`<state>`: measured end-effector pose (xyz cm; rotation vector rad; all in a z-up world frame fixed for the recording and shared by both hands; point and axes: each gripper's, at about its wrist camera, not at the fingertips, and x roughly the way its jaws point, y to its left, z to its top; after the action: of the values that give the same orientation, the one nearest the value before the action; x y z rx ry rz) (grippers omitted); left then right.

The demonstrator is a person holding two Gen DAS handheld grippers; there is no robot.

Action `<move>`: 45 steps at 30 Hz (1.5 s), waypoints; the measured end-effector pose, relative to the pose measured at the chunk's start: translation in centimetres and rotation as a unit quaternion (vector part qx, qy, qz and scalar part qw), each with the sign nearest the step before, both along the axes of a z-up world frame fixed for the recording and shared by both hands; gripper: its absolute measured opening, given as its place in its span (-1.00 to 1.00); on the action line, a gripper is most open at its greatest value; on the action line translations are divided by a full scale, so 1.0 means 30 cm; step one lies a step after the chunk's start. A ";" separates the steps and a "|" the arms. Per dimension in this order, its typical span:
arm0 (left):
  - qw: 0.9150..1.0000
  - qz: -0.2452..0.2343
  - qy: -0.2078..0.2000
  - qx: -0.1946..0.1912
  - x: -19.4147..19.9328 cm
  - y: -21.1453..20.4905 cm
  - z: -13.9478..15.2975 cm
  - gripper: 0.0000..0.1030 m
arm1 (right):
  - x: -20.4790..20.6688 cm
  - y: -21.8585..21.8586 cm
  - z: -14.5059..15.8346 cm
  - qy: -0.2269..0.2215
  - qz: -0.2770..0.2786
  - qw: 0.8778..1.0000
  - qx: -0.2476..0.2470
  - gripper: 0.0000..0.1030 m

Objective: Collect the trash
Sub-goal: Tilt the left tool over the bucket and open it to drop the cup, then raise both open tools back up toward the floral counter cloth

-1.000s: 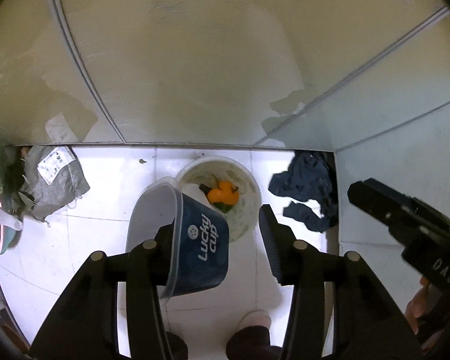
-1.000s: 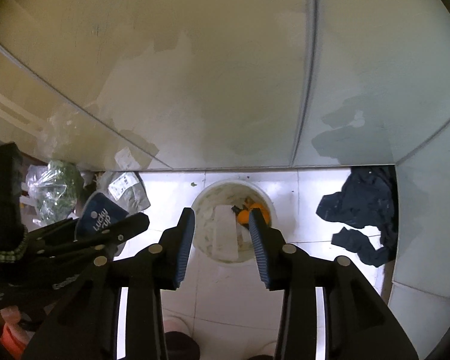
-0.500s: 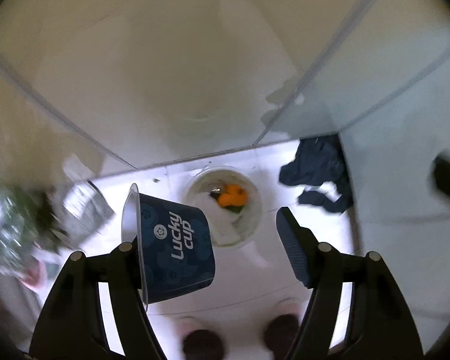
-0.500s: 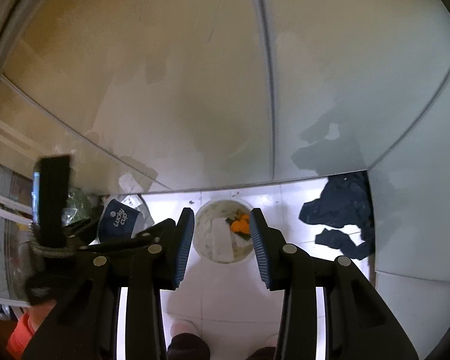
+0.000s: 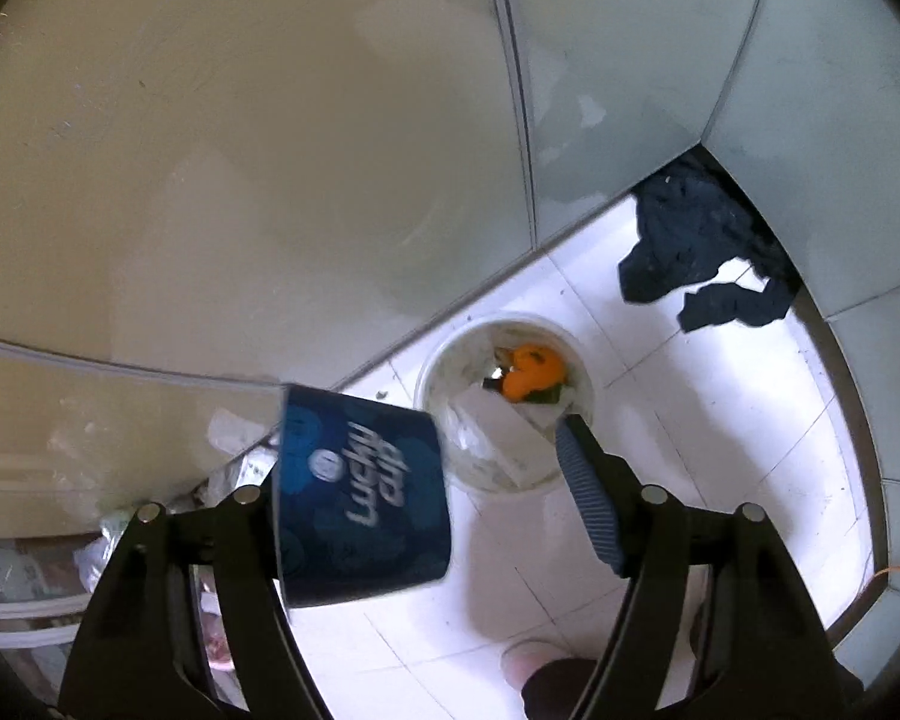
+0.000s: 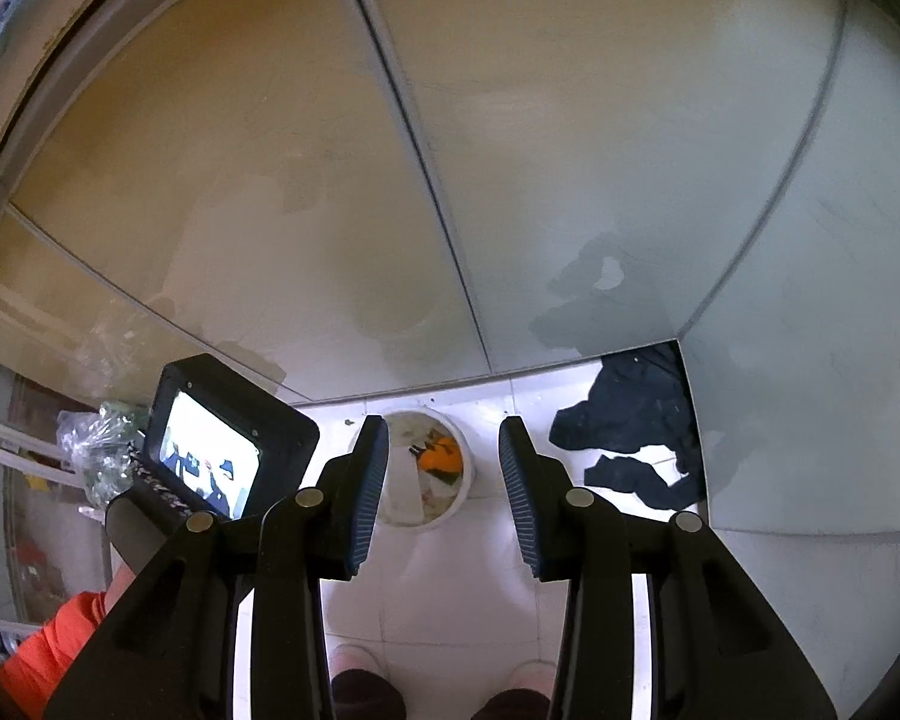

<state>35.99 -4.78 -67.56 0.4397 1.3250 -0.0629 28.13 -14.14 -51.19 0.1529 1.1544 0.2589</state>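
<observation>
From the left wrist, the white trash bucket [image 5: 507, 405] sits on bare white tile close to the wall base, dark cloth [image 5: 699, 252] in the corner. The left gripper [image 5: 426, 510] has just been widening; the blue Lucky cup [image 5: 360, 492] lies against its left finger only, released. From the right wrist, the right gripper [image 6: 444, 495] stands partly open and empty above the bucket [image 6: 426, 474].

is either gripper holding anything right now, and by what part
The left gripper has just been opening; the cup only leans on its left finger, the right pad clear. Not clamped. The right gripper is open, holding nothing.
</observation>
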 end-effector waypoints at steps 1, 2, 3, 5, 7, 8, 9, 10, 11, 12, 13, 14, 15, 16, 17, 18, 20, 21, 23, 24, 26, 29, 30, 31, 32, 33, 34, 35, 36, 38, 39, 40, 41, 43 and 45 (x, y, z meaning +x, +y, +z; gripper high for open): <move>1.000 -0.002 -0.007 0.012 0.002 -0.011 -0.007 0.40 | -0.003 -0.004 -0.002 0.001 -0.001 1.000 0.000 -0.32; 1.000 -0.005 -0.016 0.015 0.002 -0.016 -0.010 0.40 | -0.004 -0.011 -0.009 0.003 -0.002 1.000 0.001 -0.32; 1.000 0.002 -0.014 -0.013 0.006 -0.012 -0.009 0.40 | -0.006 -0.016 -0.015 0.004 -0.004 1.000 0.001 -0.32; 0.995 0.039 0.008 -0.093 0.024 0.016 -0.022 0.40 | -0.014 -0.024 -0.018 0.003 -0.004 1.000 0.004 -0.32; 0.993 0.067 0.007 -0.092 0.033 0.043 -0.046 0.40 | -0.024 -0.026 -0.010 0.001 -0.005 1.000 0.004 -0.32; 0.994 0.073 0.003 -0.081 0.032 0.048 -0.055 0.40 | -0.026 -0.028 -0.008 0.002 -0.005 1.000 0.003 -0.32; 0.994 0.073 -0.001 -0.076 0.029 0.048 -0.059 0.40 | -0.028 -0.027 -0.004 0.003 -0.005 1.000 0.001 -0.32; 0.996 0.065 -0.014 -0.052 0.022 0.042 -0.064 0.40 | -0.029 -0.031 -0.004 0.005 -0.003 1.000 0.001 -0.32; 0.998 0.048 -0.029 -0.030 0.013 0.025 -0.062 0.40 | -0.030 -0.034 -0.002 0.006 -0.002 1.000 0.001 -0.32; 0.998 0.031 -0.046 -0.007 0.004 0.004 -0.065 0.40 | -0.031 -0.034 -0.005 0.006 -0.001 1.000 0.001 -0.32; 0.998 0.020 -0.056 0.010 -0.004 -0.011 -0.065 0.40 | -0.033 -0.032 0.004 0.006 -0.001 1.000 0.000 -0.32; 0.996 0.001 -0.076 0.038 -0.014 -0.027 -0.064 0.40 | -0.034 -0.033 0.004 0.005 0.001 1.000 -0.001 -0.32; 0.992 -0.023 -0.102 0.069 -0.032 -0.049 -0.062 0.40 | -0.034 -0.035 0.005 0.004 0.002 1.000 -0.003 -0.32; 0.986 -0.046 -0.125 0.096 -0.051 -0.068 -0.066 0.40 | -0.034 -0.038 0.004 0.003 0.002 1.000 -0.003 -0.32; 0.981 -0.064 -0.141 0.121 -0.064 -0.082 -0.077 0.43 | -0.035 -0.039 0.004 0.002 0.001 1.000 -0.003 -0.32; 0.976 -0.078 -0.150 0.139 -0.076 -0.092 -0.089 0.49 | -0.032 -0.042 0.005 0.002 -0.001 1.000 -0.002 -0.32; 0.971 -0.093 -0.152 0.160 -0.091 -0.099 -0.120 0.51 | -0.033 -0.048 0.007 0.001 -0.004 1.000 0.002 -0.32; 0.968 -0.099 -0.156 0.169 -0.100 -0.104 -0.130 0.52 | -0.032 -0.053 0.008 -0.001 -0.006 1.000 0.003 -0.32; 0.959 -0.122 -0.168 0.191 -0.123 -0.126 -0.150 0.60 | -0.032 -0.059 0.010 -0.004 -0.009 1.000 0.005 -0.32; 0.962 -0.127 -0.161 0.182 -0.125 -0.134 -0.152 0.69 | -0.031 -0.062 0.010 -0.005 -0.010 1.000 0.005 -0.32; 0.968 -0.115 -0.142 0.169 -0.114 -0.143 -0.167 0.73 | -0.030 -0.065 0.006 -0.007 -0.012 1.000 0.004 -0.32; 0.976 -0.083 -0.120 0.163 -0.088 -0.128 -0.191 0.73 | -0.030 -0.063 -0.002 -0.003 -0.011 1.000 0.002 -0.32; 0.979 -0.070 -0.115 0.156 -0.080 -0.117 -0.191 0.73 | -0.033 -0.062 -0.006 -0.002 -0.010 1.000 0.002 -0.32; 0.980 -0.060 -0.113 0.150 -0.077 -0.115 -0.191 0.73 | -0.032 -0.062 -0.006 -0.001 -0.009 1.000 0.001 -0.32; 0.983 -0.046 -0.110 0.138 -0.070 -0.098 -0.178 0.73 | -0.032 -0.061 -0.010 0.000 -0.007 1.000 0.000 -0.32; 0.985 -0.037 -0.109 0.130 -0.076 -0.092 -0.165 0.73 | -0.031 -0.060 -0.013 0.002 -0.005 1.000 -0.001 -0.32; 0.986 -0.027 -0.108 0.122 -0.076 -0.084 -0.153 0.73 | -0.031 -0.057 -0.014 0.004 -0.003 1.000 -0.002 -0.32; 0.989 -0.014 -0.106 0.106 -0.077 -0.064 -0.123 0.73 | -0.030 -0.053 -0.013 0.005 -0.001 1.000 -0.003 -0.32; 0.990 -0.006 -0.105 0.095 -0.078 -0.051 -0.101 0.73 | -0.029 -0.050 -0.010 0.005 0.001 1.000 -0.005 -0.32; 0.992 0.017 -0.103 0.063 -0.085 -0.011 -0.025 0.73 | -0.027 -0.042 0.004 0.006 0.005 1.000 -0.008 -0.32; 0.993 0.025 -0.103 0.049 -0.089 0.000 0.003 0.73 | -0.026 -0.039 0.012 0.005 0.007 1.000 -0.008 -0.32; 0.993 0.034 -0.105 0.029 -0.098 0.021 0.055 0.73 | -0.024 -0.034 0.028 0.004 0.008 1.000 -0.008 -0.32; 0.993 0.039 -0.108 0.014 -0.106 0.038 0.101 0.73 | -0.022 -0.032 0.041 0.004 0.009 1.000 -0.006 -0.32; 0.992 0.050 -0.114 -0.014 -0.131 0.069 0.202 0.73 | -0.022 -0.023 0.084 0.000 0.011 1.000 -0.002 -0.32; 0.990 0.062 -0.118 -0.045 -0.154 0.110 0.314 0.73 | -0.024 -0.011 0.128 -0.004 0.014 1.000 -0.001 -0.32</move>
<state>31.37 -1.48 -58.14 0.2770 1.1086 0.0321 27.42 -14.46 -47.34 0.1348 1.1498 0.2826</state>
